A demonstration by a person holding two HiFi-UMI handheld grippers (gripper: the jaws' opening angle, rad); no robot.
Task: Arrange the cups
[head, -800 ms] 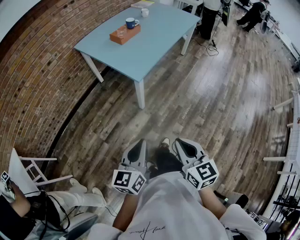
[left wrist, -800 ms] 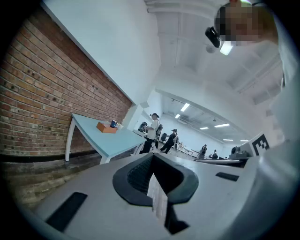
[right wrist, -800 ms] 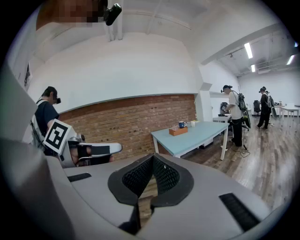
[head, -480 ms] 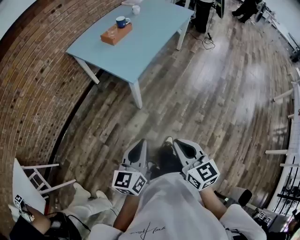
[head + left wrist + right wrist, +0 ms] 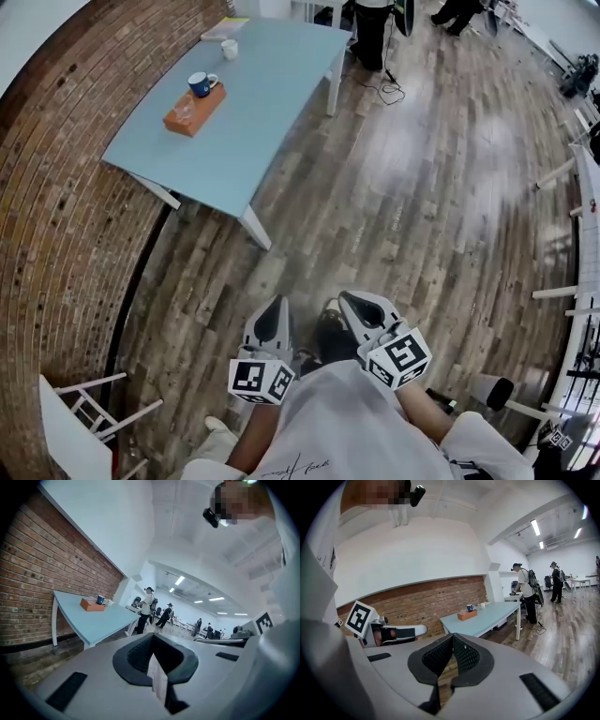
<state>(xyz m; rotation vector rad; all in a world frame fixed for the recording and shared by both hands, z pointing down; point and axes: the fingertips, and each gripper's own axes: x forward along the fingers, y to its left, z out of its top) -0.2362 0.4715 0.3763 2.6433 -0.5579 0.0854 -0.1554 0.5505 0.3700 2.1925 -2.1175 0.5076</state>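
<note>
Brick wall [image 5: 56, 187]: it is running along the left side, behind the counter.
Chair [image 5: 70, 427]: a white one is standing by the wall at the lower left, well apart from the counter.
Counter [image 5: 253, 112]: the pale blue top is standing on white legs against the wall, far ahead of both hand-held grippers.
Tray [image 5: 195, 111]: an orange-brown one is lying on the counter near the wall edge.
Blue cup [image 5: 201, 83]: it is standing upright at the far end of the tray; whether it is in the tray or just behind it is not clear.
White cup [image 5: 229, 49]: it is standing upright on the counter beyond the tray, apart from the blue cup.
Left hand-held gripper [image 5: 152, 641]: it is being held close to the body over the wooden floor [image 5: 422, 206], with its jaws pressing together on nothing.
Right hand-held gripper [image 5: 453, 635]: it is hovering just beside the left one, its jaw tips meeting, and it is gripping nothing.
Standing person [image 5: 370, 28]: someone is standing at the far end of the counter.
</note>
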